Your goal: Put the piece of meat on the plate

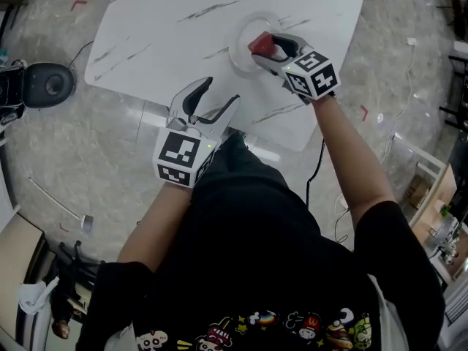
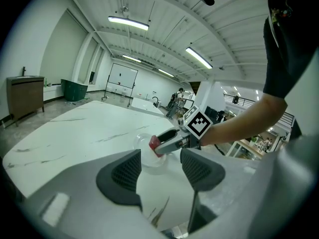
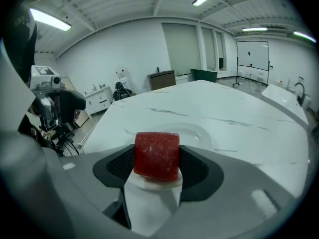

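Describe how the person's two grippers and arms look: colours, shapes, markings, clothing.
The left gripper and the right gripper look alike: light grey bodies, each with two curved jaws lined with black ribbed pads. Each carries a white cube with black square markers. The person wears a black short-sleeved shirt with small colourful cartoon prints.

Plate (image 1: 244,29) partly behind right gripper (image 1: 262,50)

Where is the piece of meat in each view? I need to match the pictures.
Head view: piece of meat upper centre-right, held by the right gripper over the plate.
Left gripper view: centre, just beyond the open jaws.
Right gripper view: low centre, clamped between the jaws.
Shared landmark: the plate, under or behind the meat in all three.
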`<state>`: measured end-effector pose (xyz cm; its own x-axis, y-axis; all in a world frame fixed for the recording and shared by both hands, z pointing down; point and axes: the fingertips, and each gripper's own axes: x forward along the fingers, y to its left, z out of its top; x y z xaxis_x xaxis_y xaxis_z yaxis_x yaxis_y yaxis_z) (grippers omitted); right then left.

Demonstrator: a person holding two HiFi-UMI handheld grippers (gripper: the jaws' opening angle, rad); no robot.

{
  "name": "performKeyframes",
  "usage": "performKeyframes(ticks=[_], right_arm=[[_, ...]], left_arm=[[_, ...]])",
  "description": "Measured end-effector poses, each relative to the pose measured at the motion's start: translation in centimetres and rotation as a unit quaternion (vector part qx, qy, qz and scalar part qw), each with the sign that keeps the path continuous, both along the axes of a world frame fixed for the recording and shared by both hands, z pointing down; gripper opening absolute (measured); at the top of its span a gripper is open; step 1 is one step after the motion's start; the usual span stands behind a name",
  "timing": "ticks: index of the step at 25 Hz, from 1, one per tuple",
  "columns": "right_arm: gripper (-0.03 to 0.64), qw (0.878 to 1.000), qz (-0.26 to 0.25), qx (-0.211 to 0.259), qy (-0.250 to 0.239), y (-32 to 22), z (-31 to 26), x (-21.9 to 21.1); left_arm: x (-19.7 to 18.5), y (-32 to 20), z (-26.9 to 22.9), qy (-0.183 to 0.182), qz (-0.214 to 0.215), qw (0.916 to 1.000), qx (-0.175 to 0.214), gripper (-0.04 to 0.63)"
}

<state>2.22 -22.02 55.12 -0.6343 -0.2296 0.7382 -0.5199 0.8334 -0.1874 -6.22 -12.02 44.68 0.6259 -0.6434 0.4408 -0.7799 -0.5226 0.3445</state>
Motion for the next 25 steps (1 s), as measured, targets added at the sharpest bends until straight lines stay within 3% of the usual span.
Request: performKeyframes(ticks=[7,11,16,20,25], right_arm=[[0.301,0.995,-0.081,0.01,0.056,-0.2,0.0,-1.1],[0.302,0.99,-0.115,-0.012,0.077,-0.4,0.0,-1.0],[0.302,0.976,-0.176,-0.043,0.124,-0.3,0.3,-1.0],[0.304,0.972,-0.19,-0.039,0.134,-0.5,0.6,-1.3],[0.307,0.975,-0.177,-0.04,0.127,-0.6,0.8,-1.2]], left_arm=[[0.3,0.0,-0.3,0.004,-0.005,1.0,-0.002,0.371],[0.4,-0.1,-0.5,0.006,-0.006,1.0,-0.003,0.371],[0.5,-0.1,-0.7,0.006,-0.006,1.0,-0.004,0.371],[0.4,0.0,-0.6,0.006,-0.007,0.9999,-0.006,0.371],[0.2,0.1,-0.4,0.004,-0.005,0.9999,-0.009,0.371]])
